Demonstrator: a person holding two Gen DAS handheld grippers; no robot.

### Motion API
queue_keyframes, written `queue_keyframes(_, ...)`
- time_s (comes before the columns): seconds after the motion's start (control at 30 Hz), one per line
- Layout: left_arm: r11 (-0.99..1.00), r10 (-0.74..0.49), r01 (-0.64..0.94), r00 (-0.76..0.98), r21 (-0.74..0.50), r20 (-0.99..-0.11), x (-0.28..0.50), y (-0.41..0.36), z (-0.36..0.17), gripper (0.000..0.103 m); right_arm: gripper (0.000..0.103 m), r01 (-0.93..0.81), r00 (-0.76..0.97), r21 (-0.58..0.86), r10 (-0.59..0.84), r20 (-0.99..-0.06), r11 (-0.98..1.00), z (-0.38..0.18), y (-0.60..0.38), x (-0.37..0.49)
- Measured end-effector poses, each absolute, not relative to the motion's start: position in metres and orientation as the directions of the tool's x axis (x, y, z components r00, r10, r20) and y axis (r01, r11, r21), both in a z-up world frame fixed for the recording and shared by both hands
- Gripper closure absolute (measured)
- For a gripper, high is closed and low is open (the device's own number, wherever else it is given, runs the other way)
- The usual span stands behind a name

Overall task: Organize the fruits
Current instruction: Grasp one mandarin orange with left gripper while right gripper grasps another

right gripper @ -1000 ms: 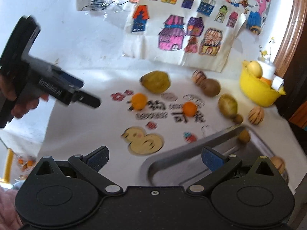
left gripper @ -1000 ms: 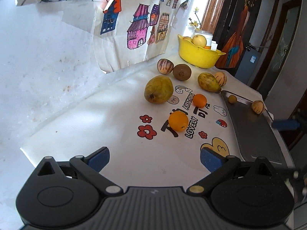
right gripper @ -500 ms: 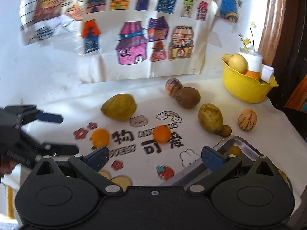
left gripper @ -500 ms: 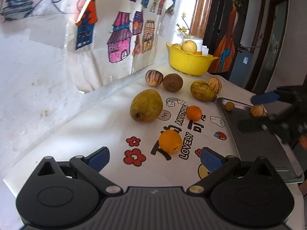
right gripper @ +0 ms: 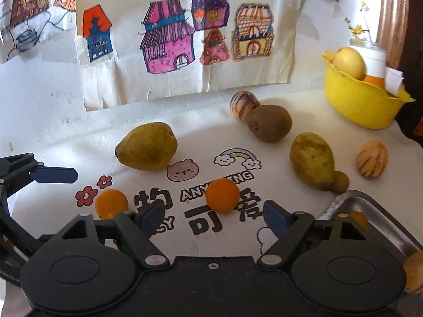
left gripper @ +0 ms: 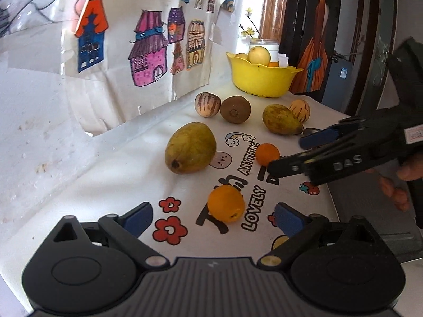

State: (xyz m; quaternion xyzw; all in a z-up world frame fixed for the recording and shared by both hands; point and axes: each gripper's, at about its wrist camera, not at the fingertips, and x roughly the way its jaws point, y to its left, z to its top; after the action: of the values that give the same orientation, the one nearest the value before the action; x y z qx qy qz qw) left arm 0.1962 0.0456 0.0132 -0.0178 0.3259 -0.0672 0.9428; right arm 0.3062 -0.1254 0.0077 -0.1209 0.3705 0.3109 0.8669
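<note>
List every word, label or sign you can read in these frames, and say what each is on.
"ANYTHING": white printed table cover.
"LOVELY": same cover.
Large Chinese characters on the cover: partly hidden, not read here.
"DAS": right hand-held gripper.
Sticker on that hand-held gripper: too blurred.
Blue door sign: too small.

bare cloth (right gripper: 79, 142) left of mango (right gripper: 146, 146) (open), fruits crowd toward bowl (right gripper: 362, 105)

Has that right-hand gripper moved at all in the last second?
Yes. Against the printed cloth in the left view, the right gripper has come in from the right edge over the tray to the small orange, its jaws closing but not yet gripping.
</note>
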Motion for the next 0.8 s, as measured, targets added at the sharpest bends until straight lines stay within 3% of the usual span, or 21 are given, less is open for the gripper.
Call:
queue_keyframes(0.43,0.988,-0.156,0.125,0.765,-0.093,-0.625,0.207,0.034,0.011,0.026,0.047,-0.649,0.52,0.025,0.467,-0.715,0.761,-0.006,-0.117,0.32)
queue_keyframes(0.8,0.989,-0.144,0.091,0.753,-0.115,-0.642,0.212,0.036,0.006,0.055,0.062,-0.635,0.531,0.019,0.454,-0.716,0.773,-0.01,-0.117,0.325)
